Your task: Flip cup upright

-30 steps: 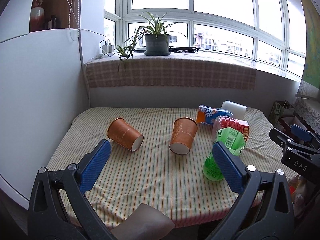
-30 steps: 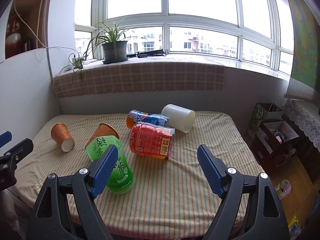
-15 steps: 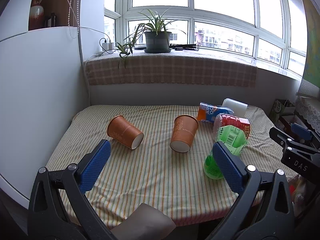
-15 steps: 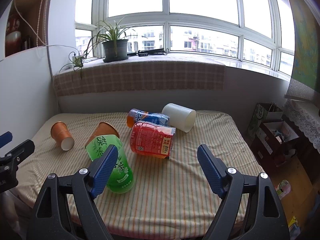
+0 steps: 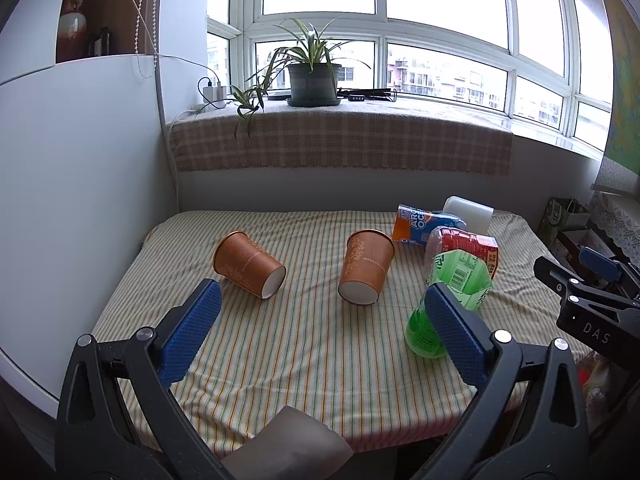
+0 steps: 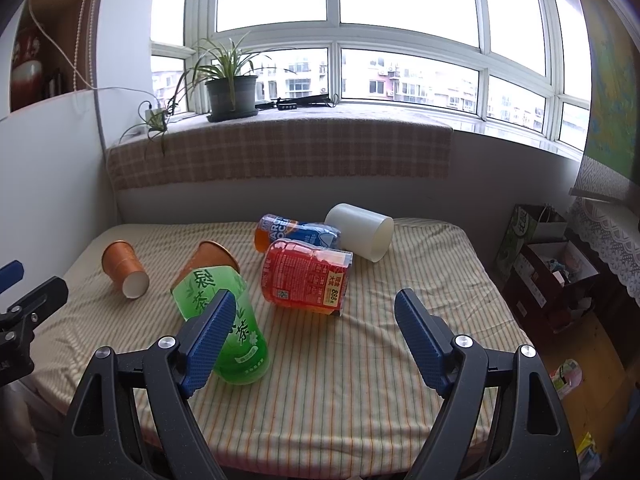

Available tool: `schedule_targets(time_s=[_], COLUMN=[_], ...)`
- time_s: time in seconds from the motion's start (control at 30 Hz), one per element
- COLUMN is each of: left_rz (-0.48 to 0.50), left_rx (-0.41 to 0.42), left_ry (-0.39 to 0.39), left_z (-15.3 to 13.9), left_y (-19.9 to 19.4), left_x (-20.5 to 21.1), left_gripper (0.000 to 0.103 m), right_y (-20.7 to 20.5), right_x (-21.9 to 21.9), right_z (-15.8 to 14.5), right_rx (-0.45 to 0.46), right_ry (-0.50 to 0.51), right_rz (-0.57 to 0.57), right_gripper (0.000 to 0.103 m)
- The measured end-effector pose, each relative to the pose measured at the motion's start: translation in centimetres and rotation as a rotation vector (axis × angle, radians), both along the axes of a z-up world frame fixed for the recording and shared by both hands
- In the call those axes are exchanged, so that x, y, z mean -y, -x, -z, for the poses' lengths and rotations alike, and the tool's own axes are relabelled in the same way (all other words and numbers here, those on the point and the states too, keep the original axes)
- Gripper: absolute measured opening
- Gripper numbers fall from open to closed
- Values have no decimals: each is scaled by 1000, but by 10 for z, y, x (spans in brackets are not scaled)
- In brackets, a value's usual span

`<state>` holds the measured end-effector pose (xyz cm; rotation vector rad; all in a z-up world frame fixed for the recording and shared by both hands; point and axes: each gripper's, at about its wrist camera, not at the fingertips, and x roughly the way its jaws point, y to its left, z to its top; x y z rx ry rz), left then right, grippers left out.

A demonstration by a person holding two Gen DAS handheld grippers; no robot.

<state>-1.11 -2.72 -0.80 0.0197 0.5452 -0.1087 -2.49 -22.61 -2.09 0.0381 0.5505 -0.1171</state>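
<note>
Several cups lie on their sides on the striped tablecloth (image 5: 280, 360). Two orange paper cups (image 5: 250, 264) (image 5: 366, 266) lie mid-table; they also show in the right wrist view (image 6: 124, 268) (image 6: 210, 260). A green cup (image 5: 448, 304) (image 6: 224, 320), a red cup (image 6: 306, 278), a blue-orange cup (image 6: 296, 234) and a white cup (image 6: 358, 236) lie to the right. My left gripper (image 5: 320, 328) is open and empty, short of the orange cups. My right gripper (image 6: 316, 336) is open and empty, with the green cup by its left finger.
A white cabinet wall (image 5: 80, 200) borders the table's left. A checked cloth covers the sill with a potted plant (image 5: 312, 80). Boxes and bags (image 6: 540, 248) stand on the floor at the right. A brownish object (image 5: 288, 444) sits at the table's near edge.
Both grippers have drifted slightly; the scene sits a touch lower in the left view. The cups have not moved and both grippers stay open.
</note>
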Motion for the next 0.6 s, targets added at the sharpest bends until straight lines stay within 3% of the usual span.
schedule_targets(time_s=[0.6], left_rz=[-13], left_rx=[29], left_ry=[-19], left_z=[-3], left_y=[3], left_x=[-1], left_gripper=[103], right_y=[-1], right_x=[-2], right_z=[1], right_rx=[-1], right_ry=[5], right_rz=[-6], right_gripper=[82])
